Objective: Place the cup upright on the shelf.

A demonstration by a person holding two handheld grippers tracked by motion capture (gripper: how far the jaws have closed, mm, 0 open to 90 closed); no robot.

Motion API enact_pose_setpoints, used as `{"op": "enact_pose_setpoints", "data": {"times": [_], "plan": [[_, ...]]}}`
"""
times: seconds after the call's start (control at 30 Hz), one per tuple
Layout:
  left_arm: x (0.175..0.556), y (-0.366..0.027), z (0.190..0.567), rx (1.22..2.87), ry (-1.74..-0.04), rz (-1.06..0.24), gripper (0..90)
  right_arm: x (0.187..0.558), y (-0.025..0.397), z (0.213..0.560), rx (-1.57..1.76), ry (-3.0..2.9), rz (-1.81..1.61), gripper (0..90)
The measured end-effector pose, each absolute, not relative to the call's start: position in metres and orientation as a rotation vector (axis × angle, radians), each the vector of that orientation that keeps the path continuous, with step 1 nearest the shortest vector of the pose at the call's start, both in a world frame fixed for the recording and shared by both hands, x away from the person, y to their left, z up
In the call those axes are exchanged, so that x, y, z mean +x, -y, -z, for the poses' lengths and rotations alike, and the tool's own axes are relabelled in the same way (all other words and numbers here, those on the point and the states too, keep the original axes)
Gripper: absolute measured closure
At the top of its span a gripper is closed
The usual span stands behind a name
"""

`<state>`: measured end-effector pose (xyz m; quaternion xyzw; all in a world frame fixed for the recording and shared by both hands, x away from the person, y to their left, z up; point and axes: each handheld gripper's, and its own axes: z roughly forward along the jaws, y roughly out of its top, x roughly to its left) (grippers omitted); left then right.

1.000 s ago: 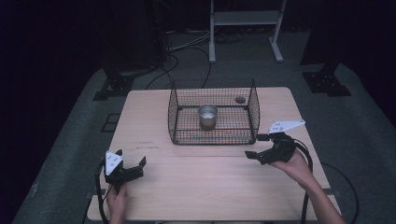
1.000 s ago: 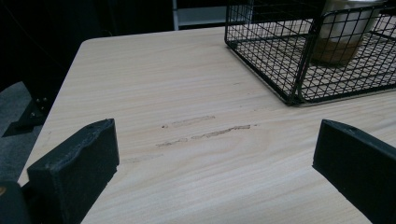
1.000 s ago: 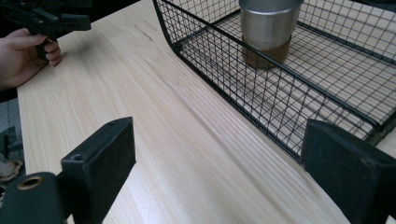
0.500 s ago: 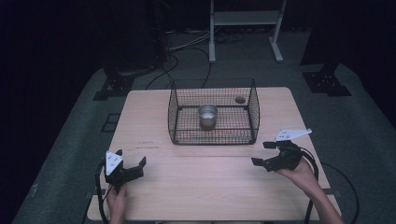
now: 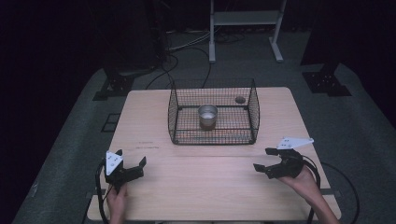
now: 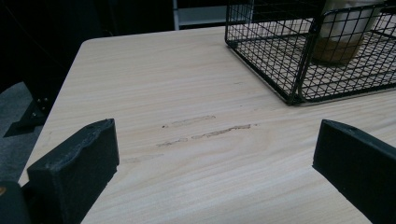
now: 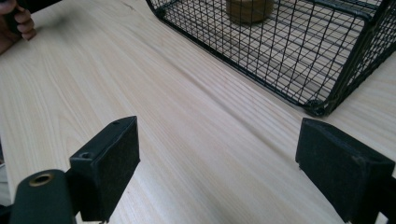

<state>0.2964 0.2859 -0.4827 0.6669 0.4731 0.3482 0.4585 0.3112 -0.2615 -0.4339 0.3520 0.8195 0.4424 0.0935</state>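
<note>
A black wire basket (image 5: 213, 136) stands on the far half of the light wooden table (image 5: 210, 177). Inside it sits a small metal cup (image 5: 208, 115), upright, seen too through the mesh as a cup (image 6: 340, 32) and as a cup (image 7: 249, 9) in the gripper views. My left gripper (image 5: 129, 163) rests near the table's front left, open, nothing between its jaws. My right gripper (image 5: 265, 159) sits at the front right, open and empty, aimed toward the table's middle. In their own views the left gripper (image 6: 212, 158) and right gripper (image 7: 217, 154) frame bare wood.
A small dark round thing (image 5: 240, 99) lies at the basket's far right corner. Faint scuff marks (image 6: 205, 133) streak the wood ahead of the left gripper. Cables (image 5: 341, 186) trail off the table's right front. A white metal stand (image 5: 243, 28) rises beyond the table.
My right gripper has drawn back from the basket's right front corner toward the table's front edge, lower and nearer to me. The left gripper has stayed put.
</note>
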Motion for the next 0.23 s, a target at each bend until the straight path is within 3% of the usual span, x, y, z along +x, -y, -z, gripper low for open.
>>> {"op": "enact_pose_setpoints", "data": {"times": [0.23], "plan": [[0.297, -0.287, 0.483, 1.639, -1.171, -0.856, 0.0, 0.272, 0.254, 0.453, 0.999, -2.291, -1.28, 13.1]]}}
